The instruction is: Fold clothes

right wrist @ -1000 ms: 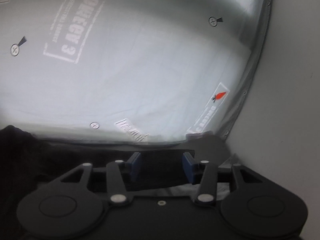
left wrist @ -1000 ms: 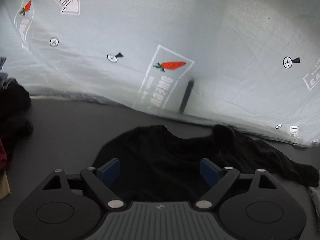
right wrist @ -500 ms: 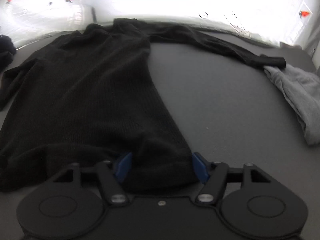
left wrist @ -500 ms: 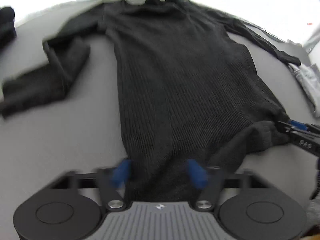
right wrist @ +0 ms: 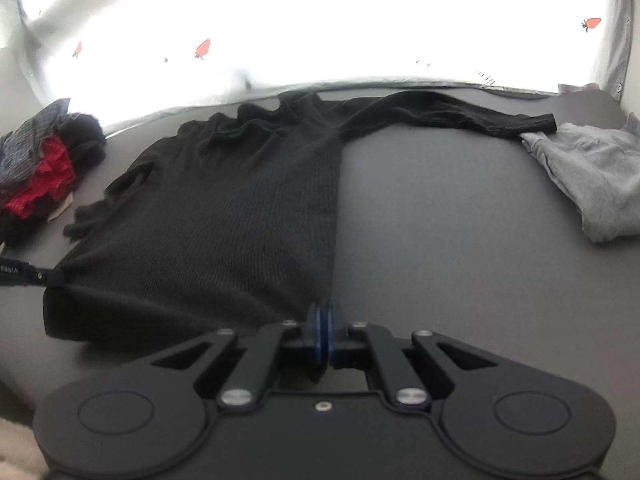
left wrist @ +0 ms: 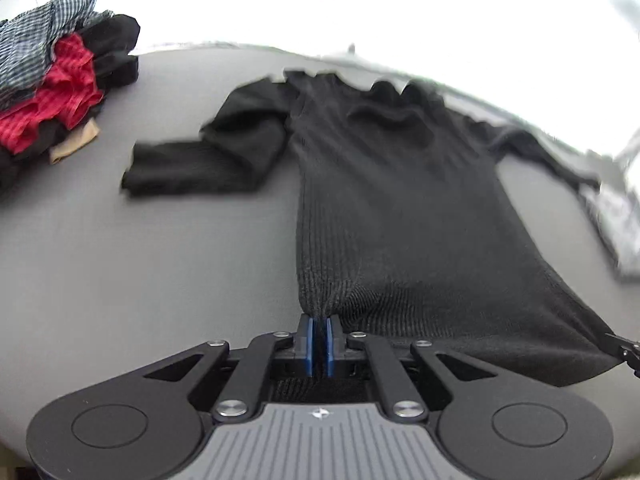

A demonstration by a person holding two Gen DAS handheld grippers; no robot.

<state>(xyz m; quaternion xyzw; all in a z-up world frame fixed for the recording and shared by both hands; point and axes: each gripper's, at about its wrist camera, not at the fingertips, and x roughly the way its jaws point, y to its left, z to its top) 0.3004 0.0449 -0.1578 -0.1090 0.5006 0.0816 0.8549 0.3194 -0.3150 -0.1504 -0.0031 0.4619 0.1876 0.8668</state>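
Observation:
A black ribbed long-sleeved sweater point(left wrist: 400, 208) lies spread on the grey table point(left wrist: 140, 264), neck at the far side, also in the right wrist view point(right wrist: 240, 216). My left gripper point(left wrist: 319, 330) is shut on the hem's left corner. My right gripper point(right wrist: 322, 330) is shut on the hem's right corner; its tip shows at the left wrist view's right edge point(left wrist: 624, 350). The left sleeve point(left wrist: 192, 164) is folded back on itself. The right sleeve point(right wrist: 460, 114) stretches out straight to the right.
A pile of clothes, red, checked and black point(left wrist: 52, 80), sits at the table's far left and shows in the right wrist view point(right wrist: 40, 172). A grey garment point(right wrist: 592, 176) lies at the far right, touching the sleeve cuff. A white printed sheet point(right wrist: 340, 20) hangs behind.
Both grippers came down from facing the sheet to the sweater's hem. Their jaws, open half a second ago, have shut on the hem corners, and the hem is pulled taut between them.

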